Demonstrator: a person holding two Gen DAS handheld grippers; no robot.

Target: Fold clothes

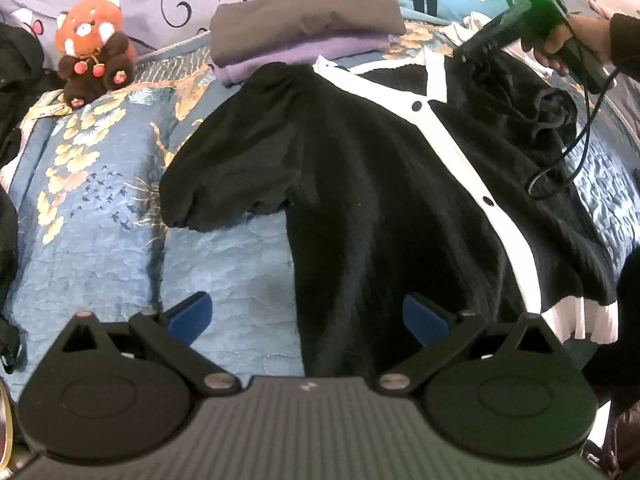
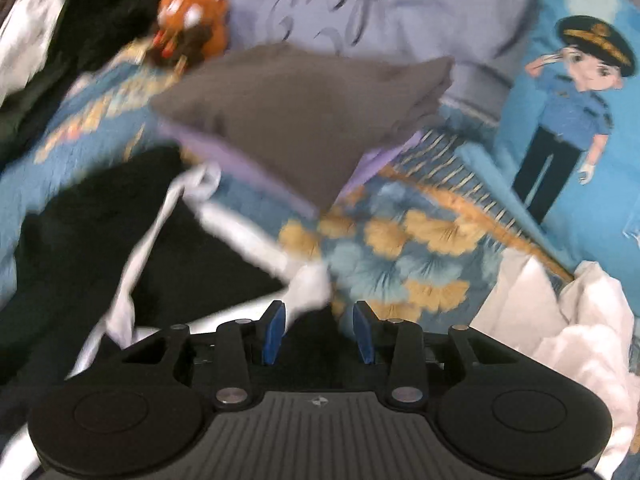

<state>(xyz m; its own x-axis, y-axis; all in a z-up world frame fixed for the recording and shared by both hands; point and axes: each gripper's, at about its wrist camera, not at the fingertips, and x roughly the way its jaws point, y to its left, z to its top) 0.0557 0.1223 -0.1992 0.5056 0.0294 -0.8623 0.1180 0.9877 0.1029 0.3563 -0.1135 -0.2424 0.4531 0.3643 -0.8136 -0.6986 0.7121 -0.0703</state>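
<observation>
- Our left gripper (image 1: 308, 318) hovers over the cardigan (image 1: 360, 184) hem, fingers wide apart, nothing in them.
- Cardigan lies spread flat on the bed (image 1: 100, 184), just below the folded pile (image 1: 304, 28).
- Right gripper (image 2: 318, 332) sits at the cardigan's sleeve (image 1: 516, 92), fingers partly apart, black fabric between them; can't tell if it's gripped.

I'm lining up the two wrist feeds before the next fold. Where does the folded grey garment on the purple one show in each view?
Left wrist: folded grey garment at top centre, beyond the black cardigan's collar.
Right wrist: folded grey garment fills the centre, blurred, above the open right gripper.
Shared landmark: the red panda plush, left of the grey garment in both.
</observation>
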